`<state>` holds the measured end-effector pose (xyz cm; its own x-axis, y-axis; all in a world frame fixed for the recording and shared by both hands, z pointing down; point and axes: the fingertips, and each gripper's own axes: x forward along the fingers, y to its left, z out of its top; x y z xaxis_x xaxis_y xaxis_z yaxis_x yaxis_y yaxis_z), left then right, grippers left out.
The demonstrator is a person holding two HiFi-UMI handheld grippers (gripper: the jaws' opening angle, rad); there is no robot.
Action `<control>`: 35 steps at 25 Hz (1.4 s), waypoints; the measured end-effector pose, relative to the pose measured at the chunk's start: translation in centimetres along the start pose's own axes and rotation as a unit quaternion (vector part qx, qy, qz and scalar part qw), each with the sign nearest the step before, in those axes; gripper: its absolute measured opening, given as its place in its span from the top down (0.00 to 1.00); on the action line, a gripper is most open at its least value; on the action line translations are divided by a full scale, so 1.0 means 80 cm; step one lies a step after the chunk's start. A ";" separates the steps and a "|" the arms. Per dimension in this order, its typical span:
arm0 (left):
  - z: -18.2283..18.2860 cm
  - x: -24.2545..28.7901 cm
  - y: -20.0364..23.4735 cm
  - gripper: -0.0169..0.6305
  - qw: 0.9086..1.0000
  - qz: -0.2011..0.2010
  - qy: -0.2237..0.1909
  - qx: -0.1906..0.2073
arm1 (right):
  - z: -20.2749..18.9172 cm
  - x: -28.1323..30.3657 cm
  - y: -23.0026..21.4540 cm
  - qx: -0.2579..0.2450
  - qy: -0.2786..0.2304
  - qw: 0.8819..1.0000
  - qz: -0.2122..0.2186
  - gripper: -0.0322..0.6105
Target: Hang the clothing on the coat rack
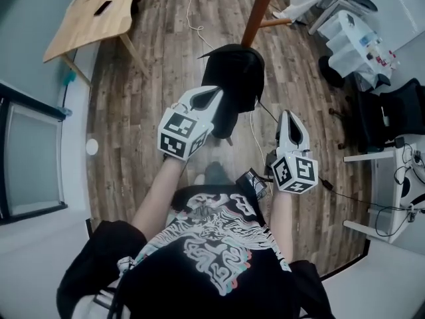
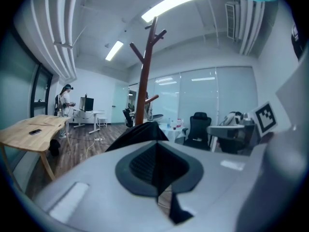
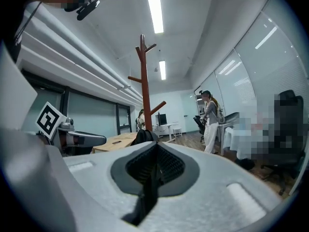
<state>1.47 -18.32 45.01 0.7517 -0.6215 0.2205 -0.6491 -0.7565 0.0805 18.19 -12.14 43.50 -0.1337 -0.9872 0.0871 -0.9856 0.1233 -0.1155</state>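
A black garment [image 1: 236,78] hangs bunched from my left gripper [image 1: 218,93], which is shut on an edge of it. In the left gripper view the jaws [image 2: 157,149] are pressed together and black cloth [image 2: 137,133] sticks out past them. The brown wooden coat rack [image 1: 260,5] stands just beyond the garment; its bare pegs show in both gripper views [image 2: 145,71] [image 3: 144,81]. My right gripper [image 1: 290,115] is held to the right of the garment, apart from it, jaws [image 3: 154,151] shut with nothing between them. The garment [image 3: 143,137] shows past them.
A light wooden table [image 1: 93,12] stands at the far left. A white cable [image 1: 192,12] runs over the wood floor. Black office chairs [image 1: 392,111] and a white desk [image 1: 392,191] crowd the right side. A person [image 3: 211,122] stands further back.
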 end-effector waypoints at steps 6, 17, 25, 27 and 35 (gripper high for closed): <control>0.004 -0.024 -0.038 0.99 1.000 0.007 -0.012 0.011 | 0.027 -0.049 -0.005 -0.010 -0.018 1.000 0.000 0.95; 0.027 -0.019 -0.059 0.99 0.997 0.073 -0.039 -0.009 | 0.015 -0.044 0.002 -0.009 0.001 0.997 0.079 0.95; 0.023 -0.017 -0.084 0.99 0.993 0.104 -0.050 -0.013 | 0.010 -0.052 -0.015 -0.006 0.000 0.994 0.110 0.95; 0.027 -0.017 -0.090 0.99 0.992 0.109 -0.065 -0.017 | 0.006 -0.052 -0.018 -0.006 0.001 0.993 0.118 0.95; 0.019 0.002 -0.105 0.99 0.992 0.114 -0.050 -0.017 | -0.007 -0.058 -0.013 -0.013 0.015 0.988 0.150 0.95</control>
<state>7.24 -12.35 42.92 0.5910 -0.7947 0.1385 -0.8064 -0.5869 0.0732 19.78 -7.61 43.77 -0.4234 -0.9021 0.0829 -0.9033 0.4135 -0.1145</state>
